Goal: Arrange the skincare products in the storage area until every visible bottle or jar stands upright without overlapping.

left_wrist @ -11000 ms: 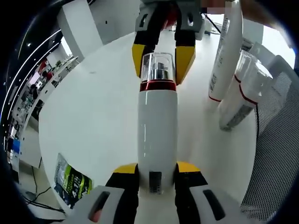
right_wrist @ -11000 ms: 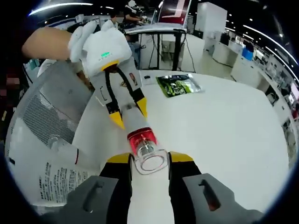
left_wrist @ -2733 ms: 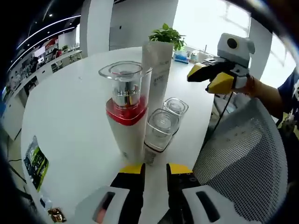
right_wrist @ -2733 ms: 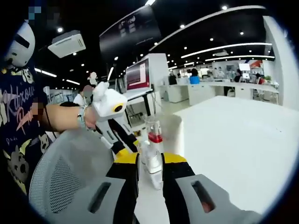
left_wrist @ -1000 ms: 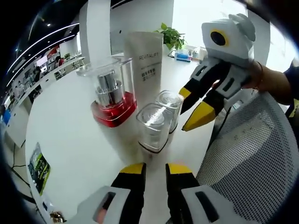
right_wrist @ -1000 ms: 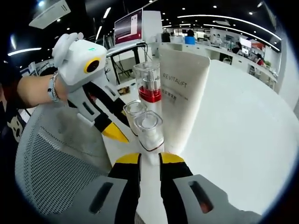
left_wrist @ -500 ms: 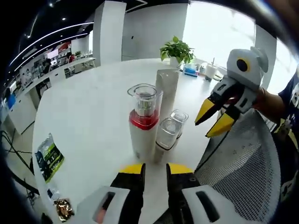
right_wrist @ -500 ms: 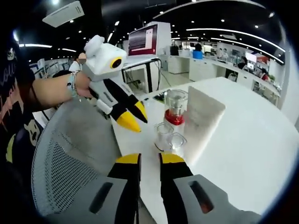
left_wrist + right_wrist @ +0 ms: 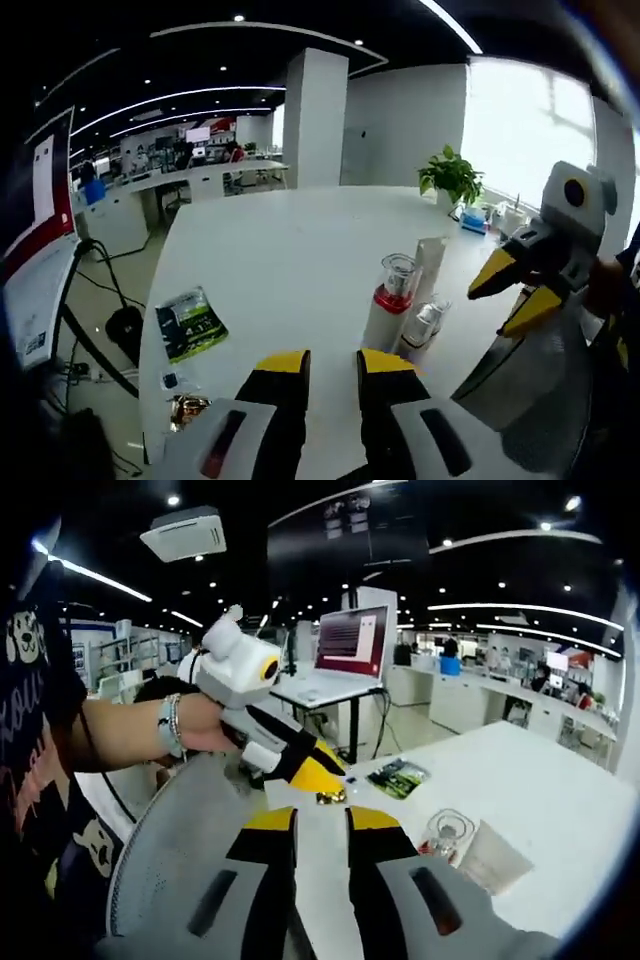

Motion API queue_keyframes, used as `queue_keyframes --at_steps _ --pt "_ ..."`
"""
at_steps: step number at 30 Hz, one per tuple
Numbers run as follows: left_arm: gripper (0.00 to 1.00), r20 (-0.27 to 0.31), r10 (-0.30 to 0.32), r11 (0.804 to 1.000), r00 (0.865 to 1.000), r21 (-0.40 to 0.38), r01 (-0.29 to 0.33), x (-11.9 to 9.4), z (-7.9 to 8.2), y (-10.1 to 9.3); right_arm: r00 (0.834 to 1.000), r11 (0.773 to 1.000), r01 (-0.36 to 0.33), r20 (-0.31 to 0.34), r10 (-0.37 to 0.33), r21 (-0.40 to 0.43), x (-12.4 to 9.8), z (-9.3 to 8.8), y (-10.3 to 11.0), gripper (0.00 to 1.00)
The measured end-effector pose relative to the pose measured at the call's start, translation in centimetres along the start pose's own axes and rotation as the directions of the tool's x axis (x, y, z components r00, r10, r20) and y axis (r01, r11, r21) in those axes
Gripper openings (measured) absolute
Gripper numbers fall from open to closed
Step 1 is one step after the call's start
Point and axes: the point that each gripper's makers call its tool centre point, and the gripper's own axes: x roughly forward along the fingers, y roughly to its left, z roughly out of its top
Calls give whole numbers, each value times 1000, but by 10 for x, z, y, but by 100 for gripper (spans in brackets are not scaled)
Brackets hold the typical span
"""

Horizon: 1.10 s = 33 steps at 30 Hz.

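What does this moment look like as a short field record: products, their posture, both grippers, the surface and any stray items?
surface: white table
products: pump bottle with red band, white tube, two clear-capped bottles
posture: all look upright, grouped close together; contact between them cannot be told
left gripper: jaws nearly closed, holding nothing, well back from the group
right gripper: jaws nearly closed, holding nothing, raised off the table
stray items: green packet, small gold wrapper near the table edge
nearby: mesh chair back, potted plant
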Motion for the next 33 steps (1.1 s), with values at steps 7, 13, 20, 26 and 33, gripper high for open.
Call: queue_keyframes --at_steps 7,13,20,26,33 --pt "19 39 162 986 986 -56 -160 -7 25 64 998 998 62 4 -62 6 64 47 -23 20" --pt "19 54 272 962 961 -42 -270 0 47 112 979 979 198 -62 -195 47 117 64 -78 16" --pt "19 -25 337 940 941 -56 -338 43 45 172 931 952 303 -229 -286 45 173 56 -146 15" --pt "19 -171 326 939 930 -52 -339 84 13 201 888 895 362 -388 -246 262 219 3 -179 17" --pt "24 -281 303 927 911 -134 -350 112 -25 220 803 873 419 -551 -227 251 240 -76 -184 19"
